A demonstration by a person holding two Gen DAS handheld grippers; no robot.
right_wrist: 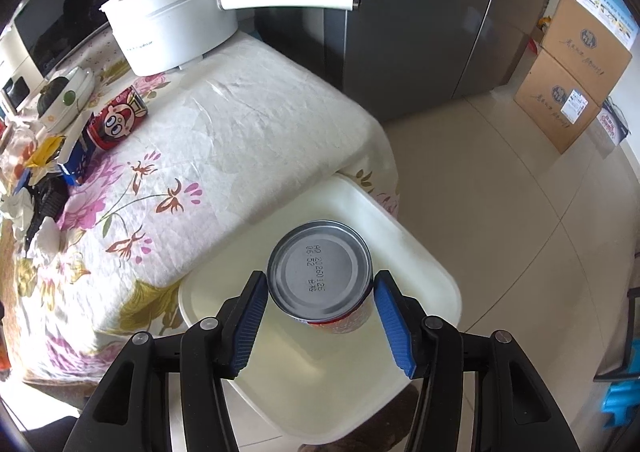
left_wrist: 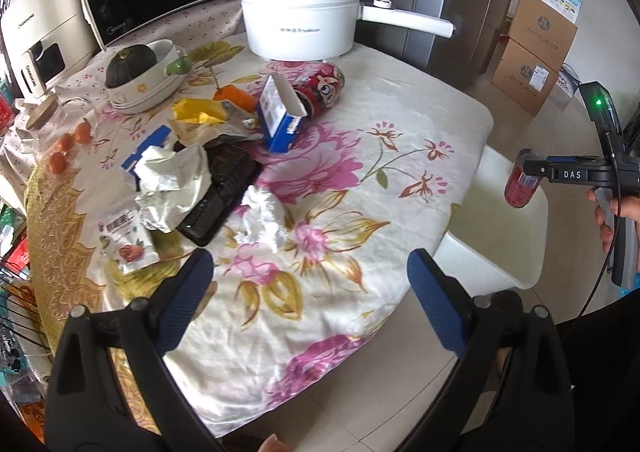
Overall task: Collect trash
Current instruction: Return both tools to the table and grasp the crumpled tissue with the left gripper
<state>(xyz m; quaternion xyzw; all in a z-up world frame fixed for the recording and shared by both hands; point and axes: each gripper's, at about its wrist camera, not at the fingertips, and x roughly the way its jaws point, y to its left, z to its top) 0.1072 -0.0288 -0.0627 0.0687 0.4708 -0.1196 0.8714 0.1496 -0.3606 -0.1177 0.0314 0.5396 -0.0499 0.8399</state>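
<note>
A table (left_wrist: pixel 400 124) draped in a floral cloth carries, far ahead of the left gripper's fingers, a white electric pot (left_wrist: pixel 300 12), a bowl (left_wrist: pixel 148 84) holding a dark squash, and a red can (left_wrist: pixel 320 88) lying on its side beside an open blue carton (left_wrist: pixel 280 116). Nearer those fingers lie crumpled paper (left_wrist: pixel 176 180), a black tray (left_wrist: pixel 224 192), a white tissue (left_wrist: pixel 262 218) and a snack packet (left_wrist: pixel 128 240). Cloth directly between the fingers is bare.
</note>
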